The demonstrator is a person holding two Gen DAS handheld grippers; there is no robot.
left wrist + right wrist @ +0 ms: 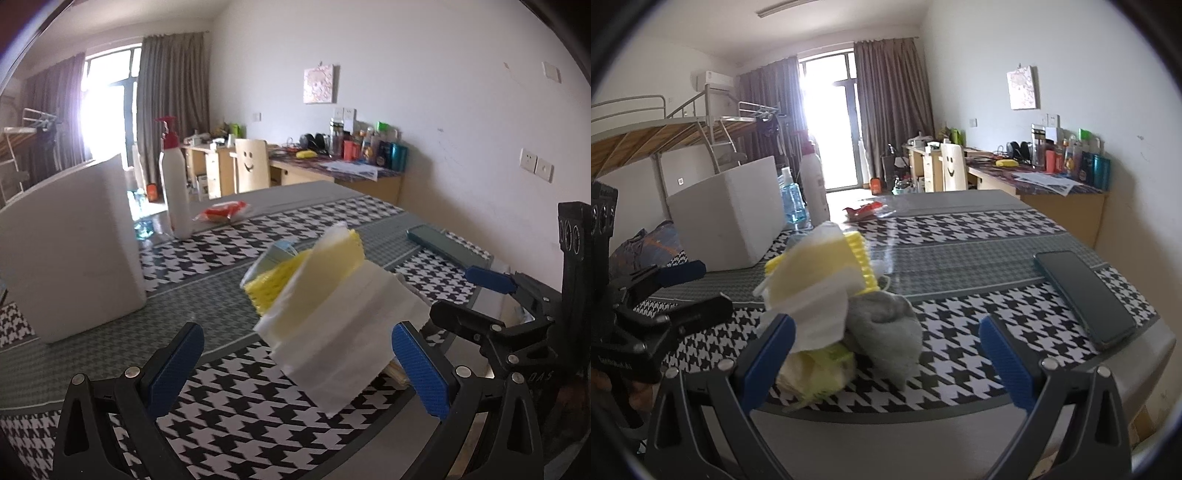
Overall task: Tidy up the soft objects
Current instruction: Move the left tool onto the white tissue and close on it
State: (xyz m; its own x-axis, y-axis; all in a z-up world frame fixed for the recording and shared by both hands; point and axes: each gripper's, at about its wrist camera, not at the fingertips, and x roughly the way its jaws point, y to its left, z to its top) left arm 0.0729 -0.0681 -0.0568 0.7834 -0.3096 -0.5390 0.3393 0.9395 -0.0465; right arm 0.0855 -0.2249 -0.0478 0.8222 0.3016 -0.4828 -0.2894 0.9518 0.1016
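A tilted, blurred stack of white and yellow cloths (325, 295) sits on a pile near the front edge of the houndstooth table (236, 417). My left gripper (299, 365) is open, its blue fingers wide on either side of the stack's near end without touching it. In the right wrist view the same white and yellow cloths (816, 280) rest on a grey cloth (890, 332) and a pale yellow-green soft thing (816, 369). My right gripper (886, 358) is open just short of the pile, holding nothing. Each gripper shows in the other's view: the right gripper (476, 299) and the left gripper (690, 290).
A white foam box (74, 251) stands at the left. Behind it are a white bottle with a red pump (175, 184) and a blue spray bottle (792, 201). A red-and-white packet (225, 212) lies further back, and a dark phone (1086, 295) at the right. The table edge (886, 417) is close.
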